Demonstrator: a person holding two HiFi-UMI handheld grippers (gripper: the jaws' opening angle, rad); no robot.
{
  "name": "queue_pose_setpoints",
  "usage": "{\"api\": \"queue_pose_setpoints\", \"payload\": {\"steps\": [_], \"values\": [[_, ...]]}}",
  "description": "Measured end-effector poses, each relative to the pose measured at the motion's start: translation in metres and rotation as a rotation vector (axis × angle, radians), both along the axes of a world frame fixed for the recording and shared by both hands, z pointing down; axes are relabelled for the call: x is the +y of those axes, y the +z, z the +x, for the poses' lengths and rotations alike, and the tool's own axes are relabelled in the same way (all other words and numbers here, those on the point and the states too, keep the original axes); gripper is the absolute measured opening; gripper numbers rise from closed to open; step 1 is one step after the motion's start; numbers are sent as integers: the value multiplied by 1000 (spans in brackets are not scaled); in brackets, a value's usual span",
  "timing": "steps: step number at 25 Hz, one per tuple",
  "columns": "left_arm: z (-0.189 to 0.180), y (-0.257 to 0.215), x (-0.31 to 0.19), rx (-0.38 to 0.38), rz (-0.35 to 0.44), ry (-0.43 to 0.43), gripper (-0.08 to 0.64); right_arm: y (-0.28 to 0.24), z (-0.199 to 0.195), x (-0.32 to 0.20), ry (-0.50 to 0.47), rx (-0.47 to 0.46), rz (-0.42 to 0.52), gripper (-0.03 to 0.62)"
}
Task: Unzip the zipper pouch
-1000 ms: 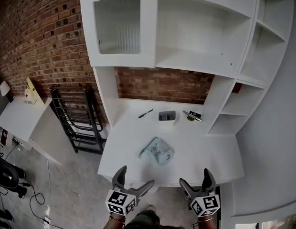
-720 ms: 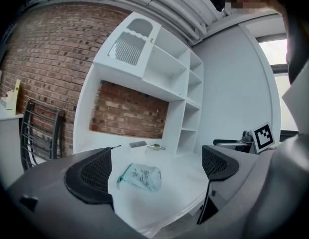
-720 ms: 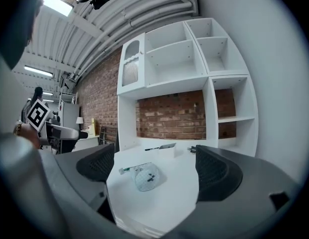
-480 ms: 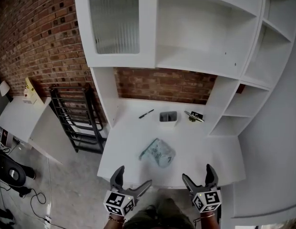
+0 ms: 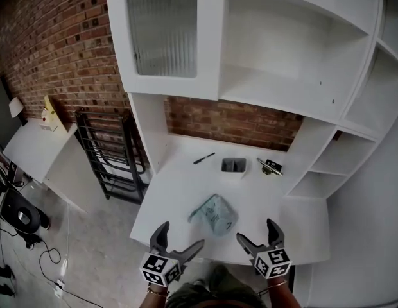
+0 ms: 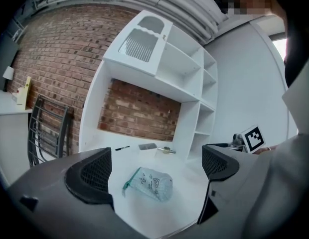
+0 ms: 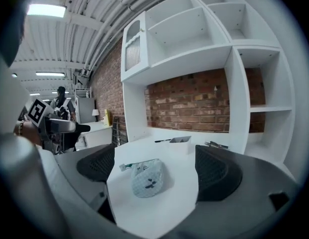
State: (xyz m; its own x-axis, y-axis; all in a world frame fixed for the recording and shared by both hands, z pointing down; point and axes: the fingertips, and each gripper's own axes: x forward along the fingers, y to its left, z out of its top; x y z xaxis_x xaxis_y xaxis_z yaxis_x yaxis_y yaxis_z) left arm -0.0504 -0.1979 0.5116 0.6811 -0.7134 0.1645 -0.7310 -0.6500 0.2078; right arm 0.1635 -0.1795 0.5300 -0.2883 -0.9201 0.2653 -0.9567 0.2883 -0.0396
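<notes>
The pouch point(image 5: 214, 213) lay untouched on the desk point(image 5: 282, 217); both the left gripper point(image 5: 179, 244) and right gripper point(image 5: 255, 236) stood open, empty, nothing unzipped yet.

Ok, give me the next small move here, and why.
Probably bring the left gripper and the right gripper forward and down onto the pouch. Both hang open and empty at the near edge of the desk, and the pouch lies untouched ahead of them.
</notes>
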Motion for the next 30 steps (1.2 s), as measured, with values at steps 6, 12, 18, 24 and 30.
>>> {"api": "queue_pose_setpoints", "payload": {"steps": [6, 12, 18, 24, 30], "values": [[7, 0, -16, 1, 40, -50, 566, 20, -15, -42, -148, 4, -84, 505], [18, 13, -19, -17, 12, -57, 566, 45, -22, -68, -245, 21, -168, 505], [19, 19, -18, -39, -9, -64, 566, 69, -32, -101, -336, 53, -251, 505], [15, 27, -19, -53, -33, -89, 566, 92, -45, -137, -421, 106, -316, 505], [7, 29, -26, -55, -30, -133, 565, 125, -58, -172, -496, 230, -366, 505]]}}
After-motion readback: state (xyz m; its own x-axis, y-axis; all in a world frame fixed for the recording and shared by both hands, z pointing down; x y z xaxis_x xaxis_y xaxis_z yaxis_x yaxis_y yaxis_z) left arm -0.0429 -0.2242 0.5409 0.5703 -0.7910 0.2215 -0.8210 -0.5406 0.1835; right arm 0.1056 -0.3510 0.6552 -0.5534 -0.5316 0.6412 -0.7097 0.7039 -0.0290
